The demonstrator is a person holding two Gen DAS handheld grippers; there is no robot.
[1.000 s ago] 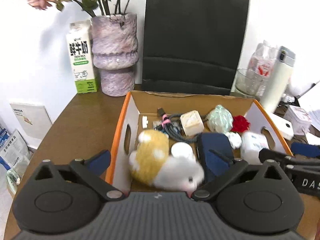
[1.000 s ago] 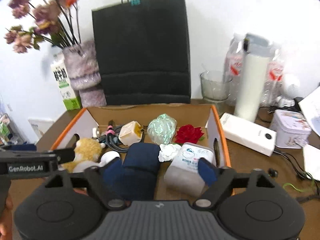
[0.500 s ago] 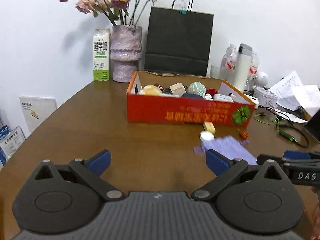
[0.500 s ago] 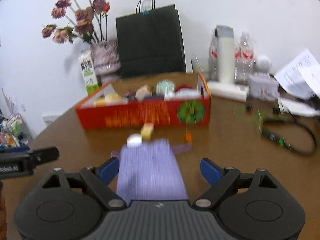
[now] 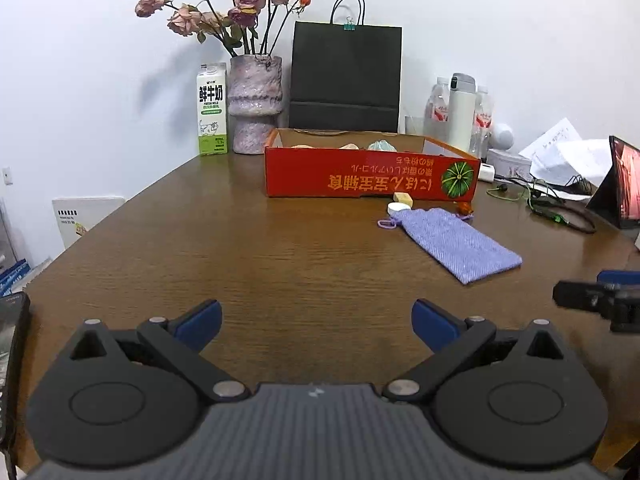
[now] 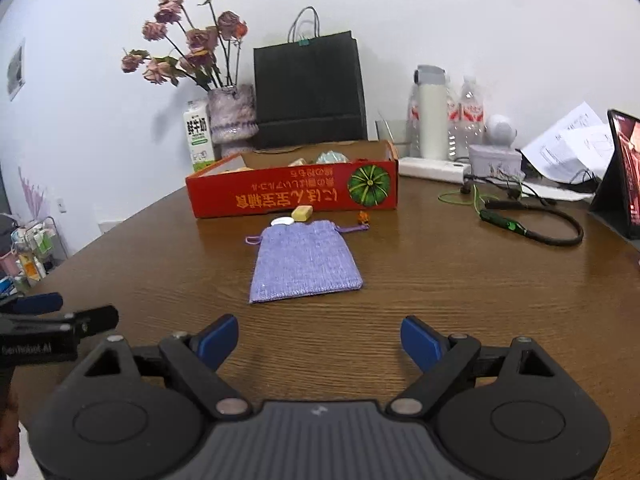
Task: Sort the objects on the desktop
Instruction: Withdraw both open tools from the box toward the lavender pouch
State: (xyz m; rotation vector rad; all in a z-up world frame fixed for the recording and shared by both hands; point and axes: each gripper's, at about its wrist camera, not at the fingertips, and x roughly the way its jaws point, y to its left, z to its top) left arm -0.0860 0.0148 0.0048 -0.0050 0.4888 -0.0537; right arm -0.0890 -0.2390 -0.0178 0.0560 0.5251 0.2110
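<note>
A red cardboard box holding several small objects stands mid-table. In front of it lie a purple drawstring pouch, a yellow block, a white round lid and a small orange item. My left gripper is open and empty, low over the table's near edge. My right gripper is open and empty, just short of the pouch.
A milk carton, a vase of dried roses and a black paper bag stand behind the box. Bottles, a white flask, a tin, papers, cables and a tablet crowd the right side.
Both grippers have pulled back from over the box to the near side of the table. The plush toy and other items stay in the box. Both grippers are still open.
</note>
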